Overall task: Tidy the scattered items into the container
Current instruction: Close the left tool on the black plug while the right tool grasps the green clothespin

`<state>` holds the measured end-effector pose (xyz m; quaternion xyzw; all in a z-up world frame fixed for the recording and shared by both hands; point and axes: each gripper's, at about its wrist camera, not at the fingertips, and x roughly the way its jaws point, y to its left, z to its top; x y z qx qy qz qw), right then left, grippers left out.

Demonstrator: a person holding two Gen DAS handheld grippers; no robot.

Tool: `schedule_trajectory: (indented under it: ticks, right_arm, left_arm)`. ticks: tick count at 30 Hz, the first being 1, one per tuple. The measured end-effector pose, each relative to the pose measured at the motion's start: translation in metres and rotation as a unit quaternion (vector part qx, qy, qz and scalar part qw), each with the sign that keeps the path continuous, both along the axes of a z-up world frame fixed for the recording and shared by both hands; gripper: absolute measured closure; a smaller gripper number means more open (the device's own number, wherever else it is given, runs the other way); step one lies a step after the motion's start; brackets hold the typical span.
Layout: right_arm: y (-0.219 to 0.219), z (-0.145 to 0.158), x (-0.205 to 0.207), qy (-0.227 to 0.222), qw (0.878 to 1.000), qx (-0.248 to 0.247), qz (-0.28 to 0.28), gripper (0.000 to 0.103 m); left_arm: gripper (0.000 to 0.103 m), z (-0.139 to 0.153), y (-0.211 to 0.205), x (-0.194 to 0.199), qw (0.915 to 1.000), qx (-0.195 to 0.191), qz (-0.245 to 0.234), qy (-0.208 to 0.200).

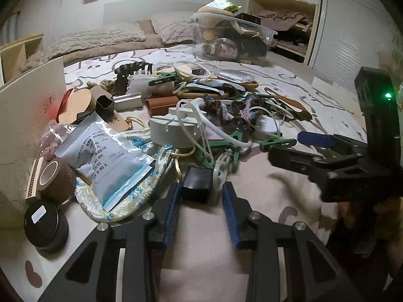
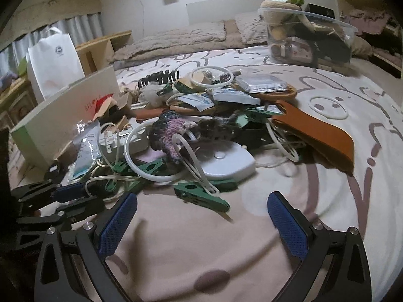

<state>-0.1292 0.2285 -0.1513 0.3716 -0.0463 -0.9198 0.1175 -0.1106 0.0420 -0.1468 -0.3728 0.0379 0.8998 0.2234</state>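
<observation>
Item: small black box (image 1: 196, 184), rigid and light by the look of it, sitting at the near edge of a heap of clutter on a bed with a pink cartoon-print bedspread (image 1: 282, 188). The left tongs (image 1: 201, 201) are clenching on it, blue pads against its two flat sides; smooth faces may be slippery, so a square hold across the middle looks safest. The right tongs (image 2: 201, 216) are standing wide and released, nothing between them, hovering over bare bedspread just short of a green plastic clothes peg (image 2: 201, 196). The peg is judged light and stiff, best pinched across its long body. Behind it are lying a white oval device (image 2: 224, 162), tangled white rings and tubing (image 2: 141, 156) likely to drag neighbours along, a soft crocheted piece (image 2: 168, 136) and a flat orange leather-like strap (image 2: 317, 133). On the left of the heap: a sealed packet with blue edging (image 1: 113, 156), slick and floppy; a brown bandage roll (image 1: 56, 178); a round dark tin (image 1: 45, 224). The destination, a clear plastic container (image 1: 234, 37), is standing at the far right of the bed, well apart from the heap and already holding several things. Most of the pile is not yet cleared.
</observation>
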Motion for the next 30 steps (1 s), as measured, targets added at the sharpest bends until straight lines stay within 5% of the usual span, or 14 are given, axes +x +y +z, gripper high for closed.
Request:
schedule_trajectory:
  ticks: [10,30]
  right_arm:
    - [-0.002,-0.004,-0.007,0.003,0.999,0.038,-0.003,0.047]
    - [0.054,0.015,0.004,0.03,0.996,-0.029,-0.084,0.048]
  left_arm:
    - [0.066,-0.004,-0.001,-0.005,1.0,-0.003,0.009,0.0]
    - [0.064,-0.004,0.0,-0.008,0.9998,-0.002,0.02,0.008]
